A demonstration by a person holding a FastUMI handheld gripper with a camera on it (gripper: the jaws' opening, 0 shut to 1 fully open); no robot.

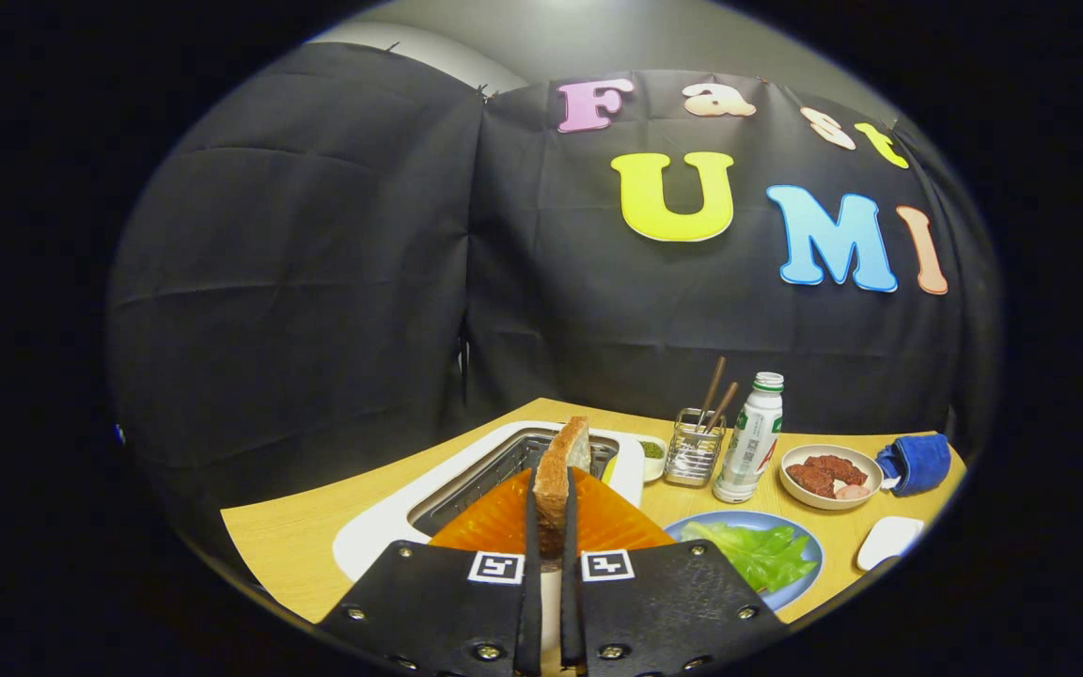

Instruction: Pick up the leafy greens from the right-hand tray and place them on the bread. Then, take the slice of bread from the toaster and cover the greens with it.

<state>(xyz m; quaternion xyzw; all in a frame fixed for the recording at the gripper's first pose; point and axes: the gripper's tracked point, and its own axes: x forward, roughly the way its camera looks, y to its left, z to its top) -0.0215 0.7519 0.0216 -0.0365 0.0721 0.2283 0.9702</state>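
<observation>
You have the slice of bread point(560, 480) clenched edge-on between the tongs point(553, 555), standing upright over the toaster point(391, 512) slot, its long axis running up and away from you, crust end topmost. It looks light, stiff and crumbly, so hold it low on the flat faces and don't squeeze harder. The leafy greens point(760, 553) lie on the blue plate point(809, 574), right of the tongs on the counter point(283, 545).
</observation>
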